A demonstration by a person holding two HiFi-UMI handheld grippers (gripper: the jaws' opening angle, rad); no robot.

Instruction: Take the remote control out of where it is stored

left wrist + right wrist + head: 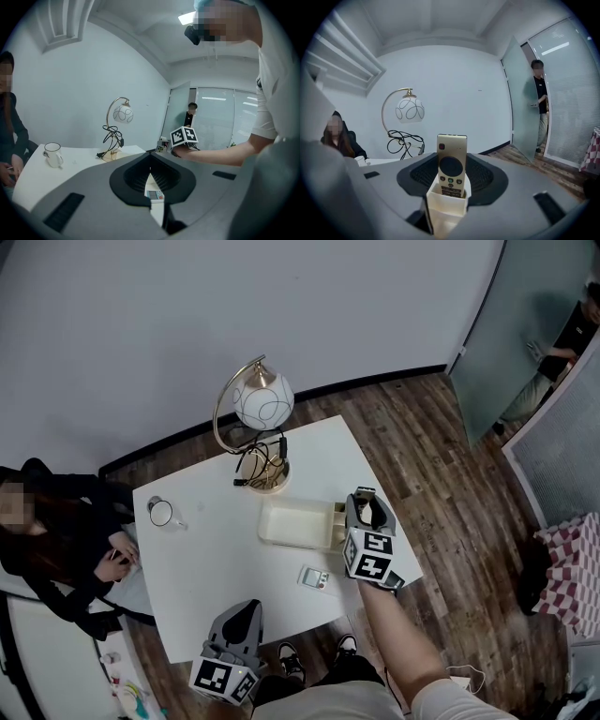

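Now we have our right gripper (367, 504) clamped on the white holder (445, 204) at 3 o'clock of the tray (295, 523), gold remote control (452, 164) upright inside; left gripper (246, 610), jaws together, at 6 o'clock of the desk (216, 549).

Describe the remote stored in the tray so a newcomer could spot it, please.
On the white table, a cream tray lies by the lamp. The gold remote stands upright in its end pocket; the small white remote nearby lies flat.
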